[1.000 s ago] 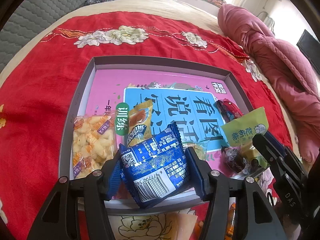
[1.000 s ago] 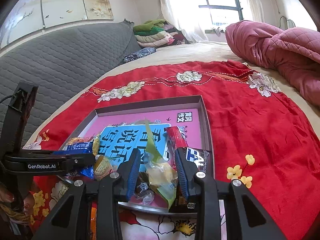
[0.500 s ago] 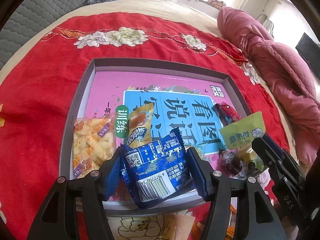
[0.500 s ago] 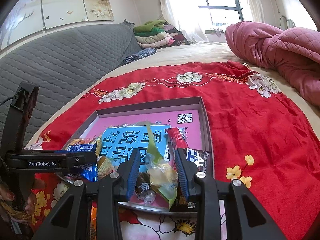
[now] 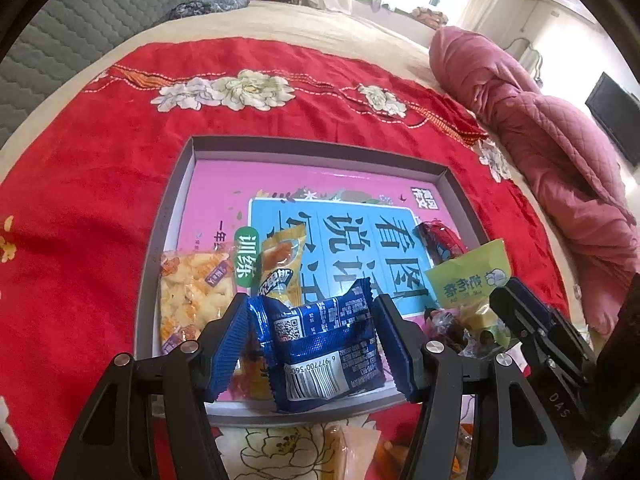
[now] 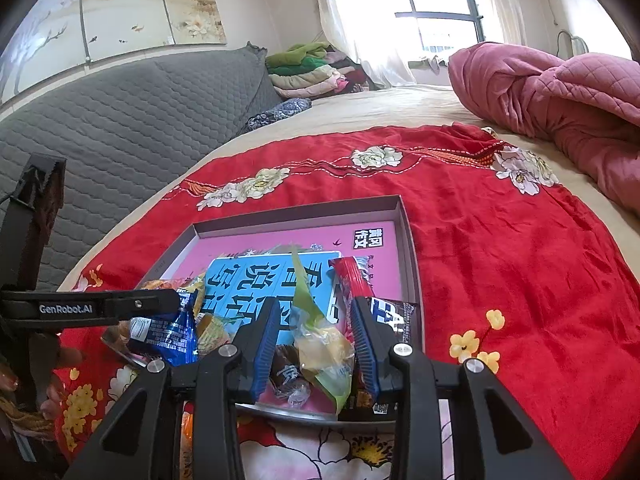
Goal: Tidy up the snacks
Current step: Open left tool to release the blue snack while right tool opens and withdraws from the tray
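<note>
Two tools in play, both low over the near edge of the tray [image 5: 168, 240]. Left tool [image 5: 312, 344]: jaws pressing both side edges of the blue snack packet [image 5: 328, 352], clamped on it, packet crumpled between the pads, hanging above the tray's 6 o'clock rim. Right tool [image 6: 316, 340]: jaws have just been opening a little, green-topped candy bag [image 6: 320, 344] sits between them; pads look just off the wrapper, so released or nearly, bag resting at the tray's 5 o'clock corner. Outward: yellow sausage pack [image 5: 280, 268] at 12 o'clock of the blue packet, puffed-snack bag [image 5: 192, 292] at 10 o'clock along the left wall, red wrapper [image 5: 440, 236] at 2 o'clock, dark packet [image 6: 396, 320] by the right wall. Tray lies on the red floral cloth [image 5: 80, 200] on the bed.

Step judged: set the blue packet down inside the tray. Do it well: carry it to the bare pink floor past the yellow pack, lower till it touches, then spread the jaws fully; avoid dropping on the rim or stacking on neighbours.
</note>
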The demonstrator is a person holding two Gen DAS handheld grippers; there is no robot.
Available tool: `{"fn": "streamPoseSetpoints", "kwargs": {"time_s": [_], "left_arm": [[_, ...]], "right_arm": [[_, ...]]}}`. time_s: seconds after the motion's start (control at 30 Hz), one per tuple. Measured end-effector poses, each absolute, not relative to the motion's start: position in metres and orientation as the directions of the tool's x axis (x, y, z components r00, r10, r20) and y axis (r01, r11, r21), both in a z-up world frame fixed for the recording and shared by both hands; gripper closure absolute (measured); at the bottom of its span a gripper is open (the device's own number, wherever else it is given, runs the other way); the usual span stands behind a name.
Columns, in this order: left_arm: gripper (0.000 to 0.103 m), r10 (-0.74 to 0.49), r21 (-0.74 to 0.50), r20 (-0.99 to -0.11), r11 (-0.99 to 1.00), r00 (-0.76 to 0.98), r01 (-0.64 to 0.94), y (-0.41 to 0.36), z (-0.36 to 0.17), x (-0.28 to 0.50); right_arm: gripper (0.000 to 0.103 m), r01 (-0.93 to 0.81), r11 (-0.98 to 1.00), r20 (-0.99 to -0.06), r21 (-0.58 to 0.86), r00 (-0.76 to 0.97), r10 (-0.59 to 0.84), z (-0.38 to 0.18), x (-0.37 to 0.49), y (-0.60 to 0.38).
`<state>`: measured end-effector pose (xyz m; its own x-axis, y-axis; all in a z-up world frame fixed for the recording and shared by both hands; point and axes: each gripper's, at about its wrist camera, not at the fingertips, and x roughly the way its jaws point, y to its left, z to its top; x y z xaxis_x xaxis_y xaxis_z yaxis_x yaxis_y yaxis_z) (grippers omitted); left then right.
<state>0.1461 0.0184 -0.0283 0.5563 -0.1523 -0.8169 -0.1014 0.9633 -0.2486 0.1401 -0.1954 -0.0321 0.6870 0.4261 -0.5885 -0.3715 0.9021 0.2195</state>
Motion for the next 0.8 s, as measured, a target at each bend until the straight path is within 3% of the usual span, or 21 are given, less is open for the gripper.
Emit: {"fn": "streamPoseSetpoints", "kwargs": {"time_s": [0.37,0.43,0.67,0.8], "left_arm": [[0.034,-0.149,-0.255,-0.798,0.962,0.583,-0.102,0.028,-0.012,0.138],[0.031,-0.151,-0.258,-0.795,0.961,0.587,-0.103,0.030,-0.010,0.136],[0.030,-0.154,-0.262,-0.786,0.960,0.599,-0.097,0.030,0.001,0.129],[0.030,-0.154,-0.256,-0.787,0.963,0.598,-0.088,0.030,0.005,0.124]], "right_arm": [[0.063,-0.368,0.899,-0.575,0.236,0.693,0.434,-0.028,0.137,-0.199],[0.057,-0.367,0.897,-0.571,0.245,0.693,0.440,-0.027,0.136,-0.201],[0.055,-0.364,0.892,-0.564,0.269,0.691,0.452,-0.022,0.132,-0.207],[0.046,-0.370,0.884,-0.560,0.287,0.683,0.468,-0.019,0.124,-0.210]]}}
